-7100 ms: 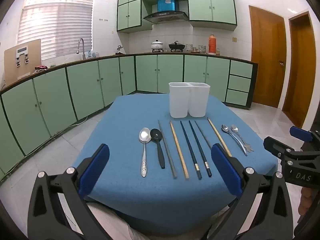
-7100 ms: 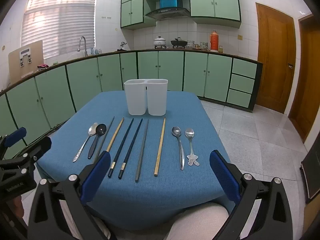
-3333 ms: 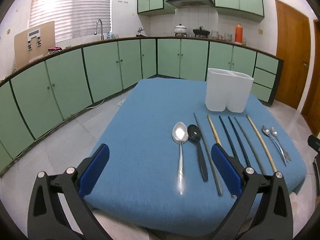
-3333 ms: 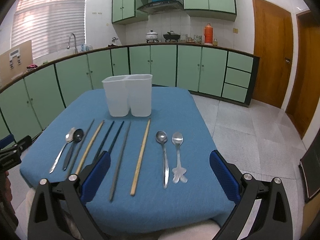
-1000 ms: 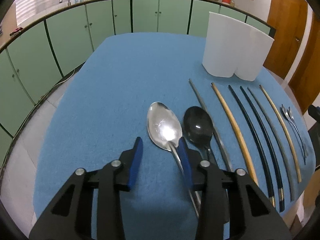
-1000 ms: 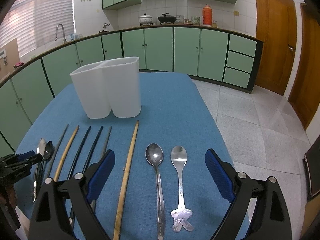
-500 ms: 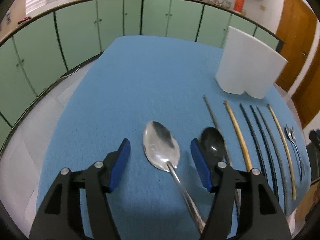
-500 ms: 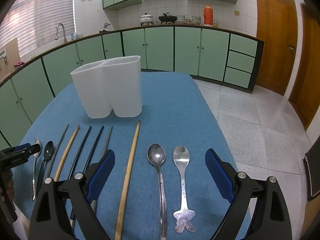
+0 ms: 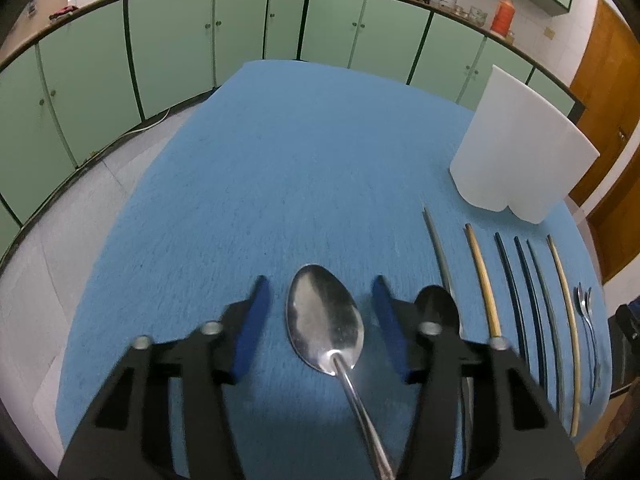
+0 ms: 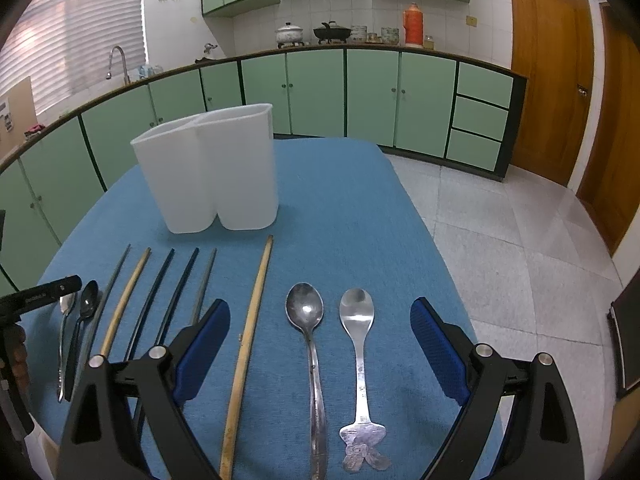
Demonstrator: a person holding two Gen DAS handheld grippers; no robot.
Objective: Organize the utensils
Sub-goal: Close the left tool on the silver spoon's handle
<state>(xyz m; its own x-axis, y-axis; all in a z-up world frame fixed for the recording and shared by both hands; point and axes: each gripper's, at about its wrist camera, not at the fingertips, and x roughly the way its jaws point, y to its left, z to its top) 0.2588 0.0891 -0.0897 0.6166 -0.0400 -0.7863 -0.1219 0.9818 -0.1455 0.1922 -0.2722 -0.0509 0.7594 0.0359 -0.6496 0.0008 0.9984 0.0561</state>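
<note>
plainly the large steel spoon (image 9: 325,316), polished, stiff, light and likely slippery, lies flat on the blue tablecloth (image 9: 256,184) between the blue pads of the left gripper (image 9: 320,324). its jaws have just been closing but stand clear of it. the thin handle at 5 o'clock looks the best hold. the black spoon (image 9: 437,308) lies just beside at 3 o'clock, the white two-compartment holder (image 9: 520,148) at 1 o'clock. the right gripper (image 10: 320,344) gapes wide, empty.

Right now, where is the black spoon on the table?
In the left wrist view the black spoon lies on the blue tablecloth, just right of the large silver spoon and left of the grey chopstick, partly behind the left gripper.
</note>
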